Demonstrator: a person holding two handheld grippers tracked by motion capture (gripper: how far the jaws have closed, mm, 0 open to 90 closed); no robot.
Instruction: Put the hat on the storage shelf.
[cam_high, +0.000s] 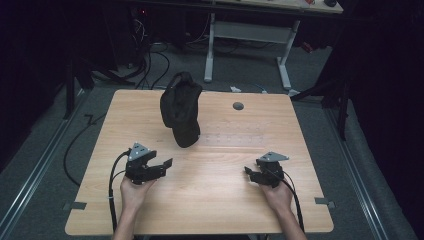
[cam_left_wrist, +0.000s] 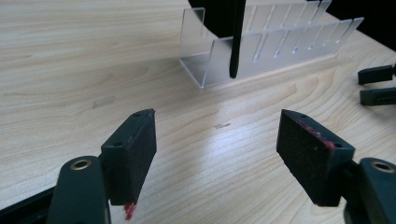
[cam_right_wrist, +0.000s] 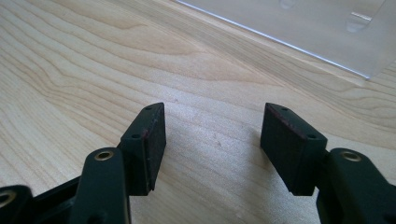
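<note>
Both tools rest low over the tabletop, each with jaws spread and nothing between them: the left tool and the right tool. Beyond them a black cap sits on a clear slotted rack.

We see a pale, smooth wood-grain worktop, a clear glossy plastic rack, and matt black cloth.

black cap | clear rack | pale woodgrain table | black fingers
</note>
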